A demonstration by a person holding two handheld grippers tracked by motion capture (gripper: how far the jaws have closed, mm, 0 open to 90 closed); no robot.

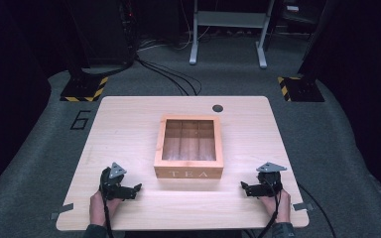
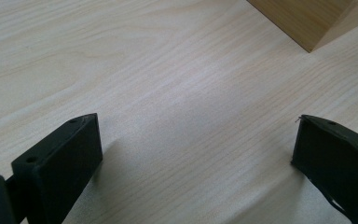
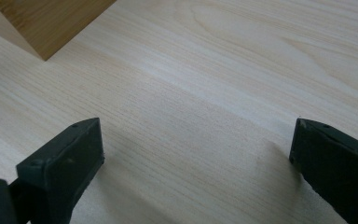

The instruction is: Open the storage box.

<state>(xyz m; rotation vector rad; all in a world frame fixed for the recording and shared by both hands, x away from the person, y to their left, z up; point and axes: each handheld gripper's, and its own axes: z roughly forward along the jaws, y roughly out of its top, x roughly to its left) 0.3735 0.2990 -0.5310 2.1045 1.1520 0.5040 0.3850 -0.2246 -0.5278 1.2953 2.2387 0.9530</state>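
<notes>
From the high view, a wooden tea box [image 1: 189, 146] sits mid-worktop [image 1: 124, 124] — lid shut, its glass pane showing divided compartments that look empty. The left gripper [image 1: 138, 188] and right gripper [image 1: 243, 186] rest at the near edge, flanking it, probably poised to start.

Left gripper view: jaws spread wide, holding nothing, the box corner [image 2: 307, 18] ahead.

Right gripper view: jaws likewise released — the box corner [image 3: 46, 23] ahead.

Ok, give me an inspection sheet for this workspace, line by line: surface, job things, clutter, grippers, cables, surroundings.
Surface: pale wood table, bare apart from the box; dark round hole near the far edge.
Job's things: wooden tea box at the centre, marked TEA on the front, compartments visible through its top.
Clutter: nothing seen.
Grippers: left gripper and right gripper both open, holding nothing, low at the near edge either side of the box.
Cables: a cable trails from the right gripper; more lie on the floor beyond.
Surroundings: grey carpet, hazard-striped stand bases, grey frame.
</notes>
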